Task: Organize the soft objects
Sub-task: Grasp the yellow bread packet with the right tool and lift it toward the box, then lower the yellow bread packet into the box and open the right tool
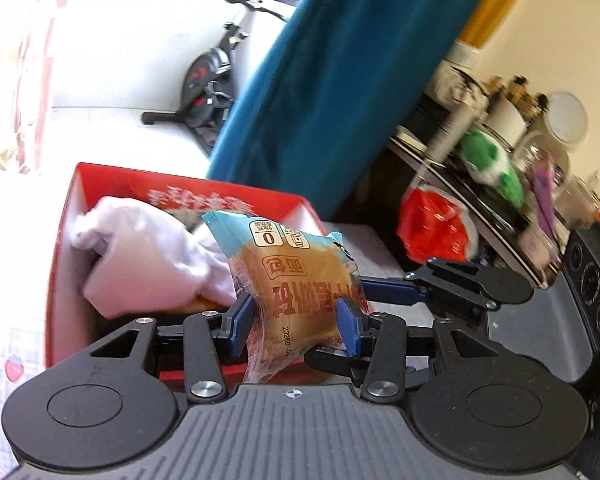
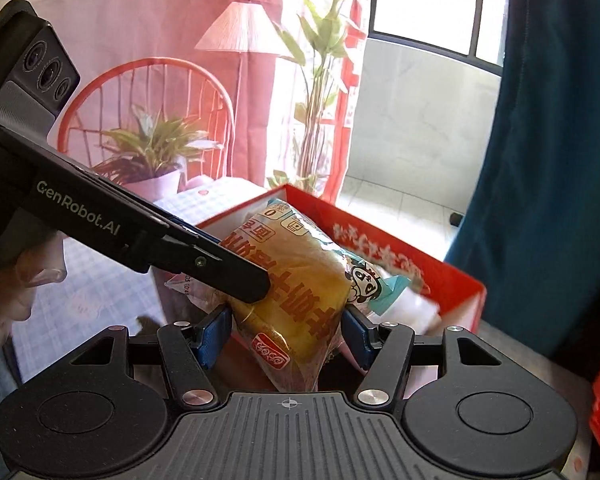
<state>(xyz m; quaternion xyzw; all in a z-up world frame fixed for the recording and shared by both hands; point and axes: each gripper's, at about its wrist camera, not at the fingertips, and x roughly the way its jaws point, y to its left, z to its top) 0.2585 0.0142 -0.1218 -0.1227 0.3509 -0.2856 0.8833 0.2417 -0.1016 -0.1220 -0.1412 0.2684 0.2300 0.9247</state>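
Bread packet is clamped by my left gripper and right gripper, held above the red box at twelve o'clock (white cloth already inside); placement remains.

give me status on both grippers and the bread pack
Left gripper and right gripper both clamped on bread pack. Red box just beyond, white cloth inside. Path clear.

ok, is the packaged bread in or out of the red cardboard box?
Out. The packaged bread is held above the red cardboard box, pinched by both the left gripper and right gripper.
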